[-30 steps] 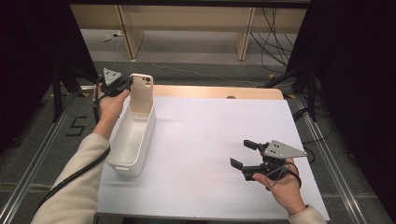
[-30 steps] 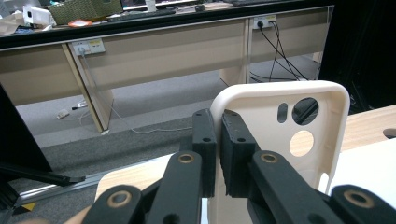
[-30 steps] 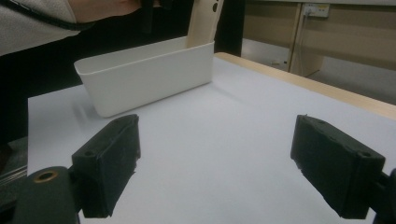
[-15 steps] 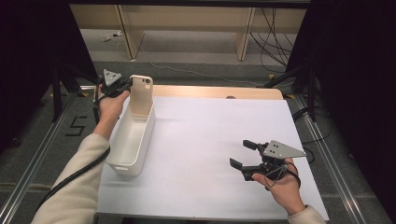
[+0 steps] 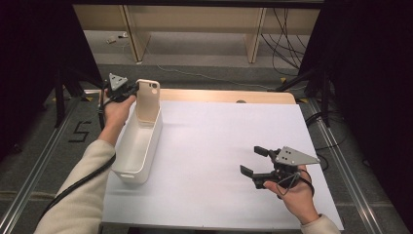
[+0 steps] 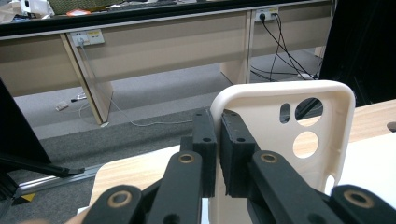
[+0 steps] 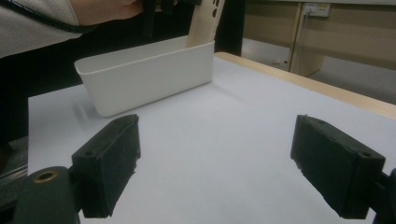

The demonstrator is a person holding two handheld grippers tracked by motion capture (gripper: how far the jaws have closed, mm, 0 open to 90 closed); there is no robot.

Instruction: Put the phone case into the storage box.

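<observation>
While the left claw [image 5: 132, 89] pinches the edge of a cream-coloured plastic phone case [image 5: 147, 100], the case stands upright at the far end of a long white plastic bin [image 5: 138, 144], its lower end down inside the bin. In the left gripper view you can see both black pads squeezed onto the case's [image 6: 280, 135] side rim, camera cut-outs facing us. The bin sits along the left edge of the white worktop [image 5: 209, 146]. The right claw [image 5: 254, 163] is way over on the right side, well apart from the bin, hovering low over bare worktop with its jaws spread wide and nothing between them.
</observation>
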